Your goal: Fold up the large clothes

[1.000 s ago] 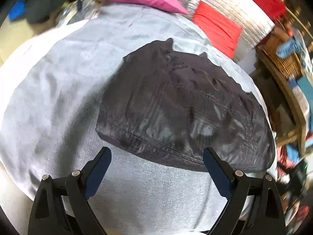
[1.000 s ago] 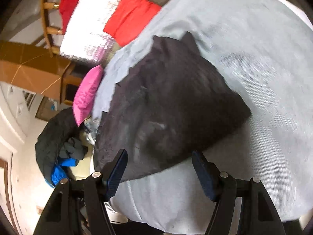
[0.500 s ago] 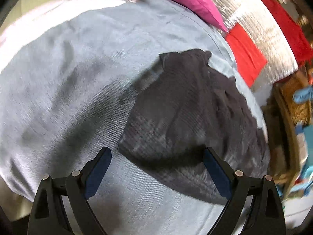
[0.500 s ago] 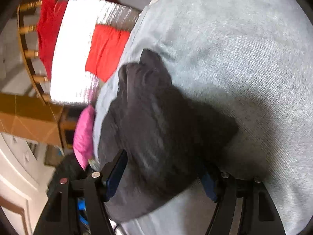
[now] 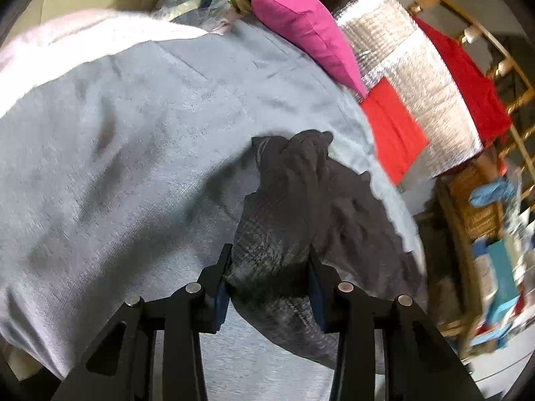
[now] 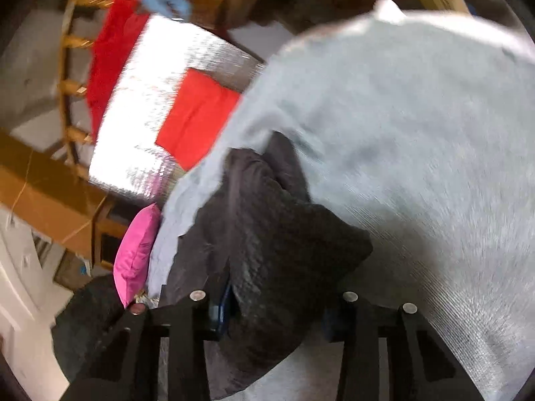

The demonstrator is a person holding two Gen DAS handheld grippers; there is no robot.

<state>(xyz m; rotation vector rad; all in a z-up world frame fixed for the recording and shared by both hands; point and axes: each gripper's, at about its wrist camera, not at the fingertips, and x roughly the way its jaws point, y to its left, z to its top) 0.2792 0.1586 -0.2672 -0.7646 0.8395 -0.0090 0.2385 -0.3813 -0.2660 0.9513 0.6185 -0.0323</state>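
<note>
A dark grey knitted garment (image 5: 311, 207) lies bunched on a light grey bed cover (image 5: 127, 153). My left gripper (image 5: 271, 277) is shut on one thick edge of the garment, the cloth bulging between its fingers. In the right wrist view the same garment (image 6: 267, 234) is gathered into a lump on the cover (image 6: 418, 133), and my right gripper (image 6: 277, 307) is shut on another edge of it. The blue pads are mostly hidden by cloth.
A pink pillow (image 5: 307, 30) lies at the far edge of the bed, with a silver mat and red cloths (image 5: 394, 130) beyond. Wooden shelves and a wicker basket (image 5: 481, 207) stand to the right. A dark jacket (image 6: 90, 317) lies near the pillow (image 6: 137, 254).
Both grippers moved down onto the flat garment and closed on its edges. The garment went from spread flat to bunched and lifted between the fingers.
</note>
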